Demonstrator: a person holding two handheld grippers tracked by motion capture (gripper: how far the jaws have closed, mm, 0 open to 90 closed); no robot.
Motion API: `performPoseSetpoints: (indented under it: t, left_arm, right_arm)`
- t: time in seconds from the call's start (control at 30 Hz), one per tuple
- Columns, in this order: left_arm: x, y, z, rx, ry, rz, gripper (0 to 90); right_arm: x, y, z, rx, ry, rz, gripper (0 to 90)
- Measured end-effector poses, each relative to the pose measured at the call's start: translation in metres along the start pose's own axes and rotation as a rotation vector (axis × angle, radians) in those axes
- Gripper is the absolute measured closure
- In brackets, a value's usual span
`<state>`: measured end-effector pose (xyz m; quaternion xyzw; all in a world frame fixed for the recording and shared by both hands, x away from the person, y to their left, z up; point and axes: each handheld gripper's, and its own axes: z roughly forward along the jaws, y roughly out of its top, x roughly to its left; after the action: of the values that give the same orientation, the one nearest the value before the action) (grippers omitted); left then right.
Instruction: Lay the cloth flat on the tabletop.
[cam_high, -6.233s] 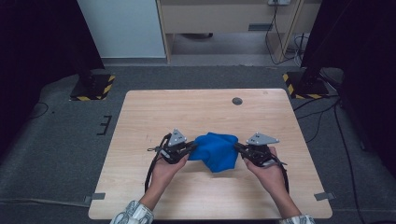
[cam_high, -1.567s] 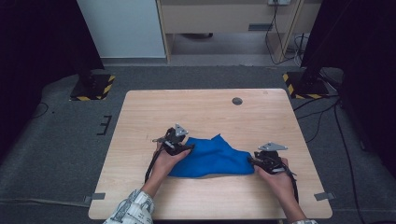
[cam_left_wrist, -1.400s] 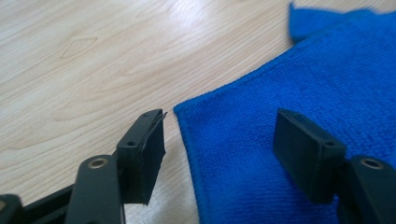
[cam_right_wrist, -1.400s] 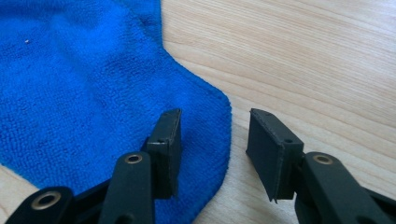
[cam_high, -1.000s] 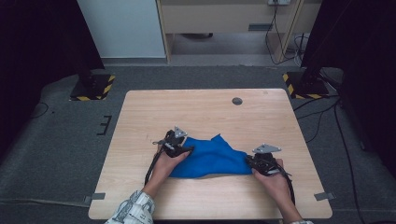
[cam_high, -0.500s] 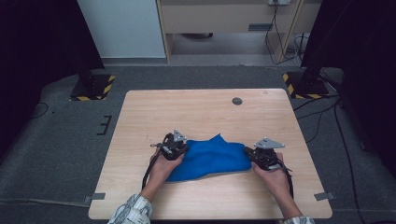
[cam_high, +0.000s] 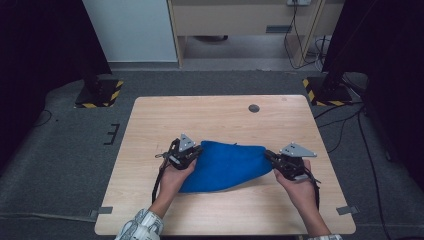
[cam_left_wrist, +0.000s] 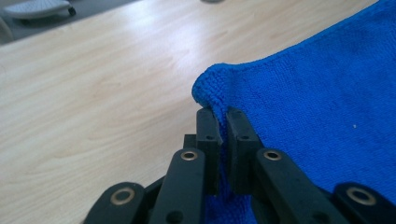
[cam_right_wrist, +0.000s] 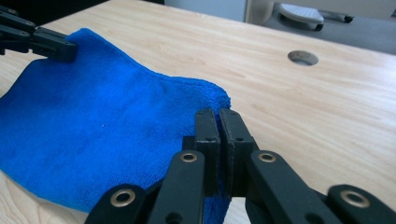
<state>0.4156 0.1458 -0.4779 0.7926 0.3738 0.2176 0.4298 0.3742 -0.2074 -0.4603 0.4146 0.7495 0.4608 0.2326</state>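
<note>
Lying in the lower middle of the high view on the wooden table (cam_high: 220, 112), the blue cloth (cam_high: 225, 167) looks soft, light and limp, best taken by its corners. The left gripper (cam_high: 192, 152) and right gripper (cam_high: 272, 157) each pinch an opposite corner, jaws nearly together, hands low and level.

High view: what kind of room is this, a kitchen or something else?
Probably a lab or recording workspace, not a kitchen: a bare light wooden table stands on grey carpet, with yellow-and-black striped stand bases beside it and loose black cables on the floor.
</note>
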Motion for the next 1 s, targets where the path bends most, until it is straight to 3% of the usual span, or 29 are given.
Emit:
performPoseSetpoints:
  t: [0.37,0.73,1.0]
  left_arm:
    - [0.0,0.021,-0.026,-0.093,0.009,-0.002,85.7]
    - [0.004,0.028,-0.038,-0.133,0.016,-0.013,85.8]
    - [-0.009,0.041,-0.052,-0.164,-0.003,0.017,85.8]
  right_arm:
    - [0.009,0.026,-0.021,-0.045,-0.017,-0.036,87.1]
    - [0.026,0.047,-0.035,-0.075,-0.014,-0.071,87.1]
    - [0.025,0.057,-0.048,-0.124,-0.031,-0.073,87.1]
